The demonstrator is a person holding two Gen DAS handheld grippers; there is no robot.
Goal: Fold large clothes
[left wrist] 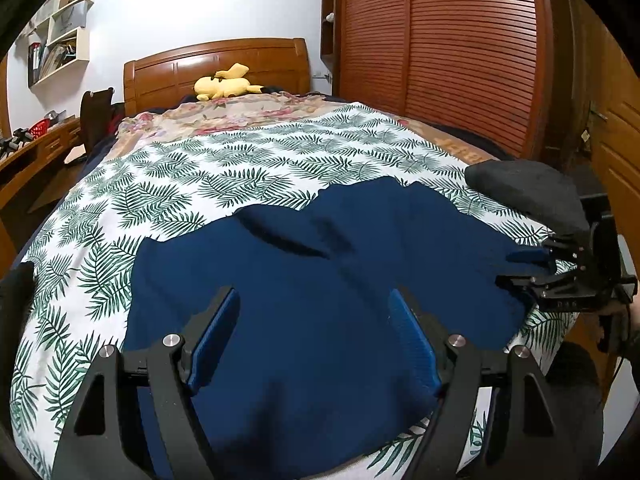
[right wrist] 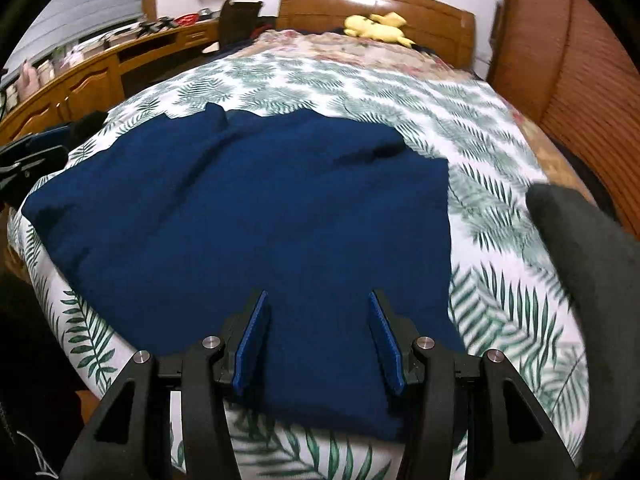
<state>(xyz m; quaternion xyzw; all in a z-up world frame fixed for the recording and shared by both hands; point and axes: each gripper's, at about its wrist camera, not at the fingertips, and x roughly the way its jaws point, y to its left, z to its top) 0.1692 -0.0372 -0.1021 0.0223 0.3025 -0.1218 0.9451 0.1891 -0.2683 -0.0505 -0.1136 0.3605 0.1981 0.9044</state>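
A large navy blue garment [left wrist: 320, 280] lies spread on the leaf-print bedspread [left wrist: 200, 168] near the foot of the bed; it also shows in the right wrist view [right wrist: 260, 208]. My left gripper [left wrist: 316, 300] is open and empty, its blue pads [left wrist: 212, 336] hovering over the garment's near part. My right gripper [right wrist: 316, 300] is open and empty over the garment's near right part. The right gripper also shows in the left wrist view [left wrist: 532, 268], at the garment's right edge.
A yellow plush toy [left wrist: 224, 84] lies by the wooden headboard [left wrist: 216, 64]. A slatted wooden wardrobe [left wrist: 440, 48] stands right of the bed. A wooden desk [right wrist: 80, 80] with clutter runs along the left. A dark grey item [right wrist: 584, 248] sits at the bed's right edge.
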